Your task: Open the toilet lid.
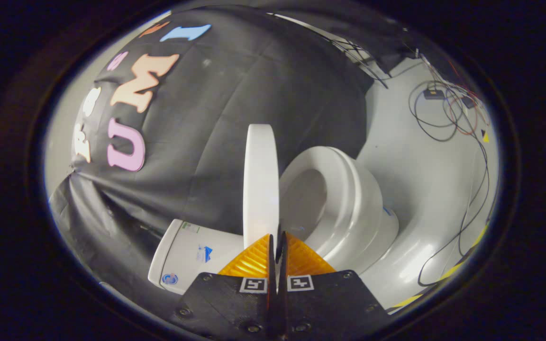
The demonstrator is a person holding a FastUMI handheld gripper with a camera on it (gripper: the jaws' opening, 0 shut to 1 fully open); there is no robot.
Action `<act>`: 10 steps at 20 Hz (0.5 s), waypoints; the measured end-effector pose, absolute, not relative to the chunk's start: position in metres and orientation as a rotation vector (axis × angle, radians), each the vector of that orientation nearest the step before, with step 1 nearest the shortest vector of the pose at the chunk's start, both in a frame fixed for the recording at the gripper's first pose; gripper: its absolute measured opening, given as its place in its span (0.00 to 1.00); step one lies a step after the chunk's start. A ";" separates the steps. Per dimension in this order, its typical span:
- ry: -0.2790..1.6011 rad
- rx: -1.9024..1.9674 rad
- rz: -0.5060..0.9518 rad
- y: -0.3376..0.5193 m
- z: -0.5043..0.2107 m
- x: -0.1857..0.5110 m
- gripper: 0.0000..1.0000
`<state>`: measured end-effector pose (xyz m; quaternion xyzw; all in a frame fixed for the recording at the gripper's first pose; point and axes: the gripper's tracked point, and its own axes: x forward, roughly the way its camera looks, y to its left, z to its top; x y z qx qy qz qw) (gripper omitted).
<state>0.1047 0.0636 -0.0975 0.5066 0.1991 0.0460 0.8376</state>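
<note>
Gripper (277, 246) fingers nearly together, a thin slit between them, and the near edge of the toilet lid (260, 184) sits right at the tips. Can't tell for sure if both fingers press on it; looks like a pinch on the rim or just shut against it.

Lid stands on edge, seen edge-on, long axis running from the tips straight out toward 12 o'clock. It is raised clear off the toilet seat (344, 189), which lies at 2 o'clock from the fingers, opening facing the lid. Toilet tank (192, 253) is at 9–10 o'clock, just beside the fingers, on the lid's other side.

Judgement: lid is most of the way open. Key relation: tank side is left of the lid, so the remaining swing goes toward 9 o'clock, away from the seat. Cables (448, 118) on the floor far off at 2 o'clock, not involved.
</note>
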 end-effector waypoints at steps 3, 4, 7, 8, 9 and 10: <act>0.378 1.041 0.178 0.076 -0.073 0.105 0.01; 0.369 1.022 0.191 0.077 -0.069 0.104 0.01; 0.352 0.959 0.220 0.083 -0.058 0.103 0.01; 0.352 0.938 0.227 0.085 -0.056 0.103 0.01; 0.347 0.923 0.228 0.085 -0.054 0.103 0.01; 0.346 0.918 0.230 0.086 -0.051 0.102 0.01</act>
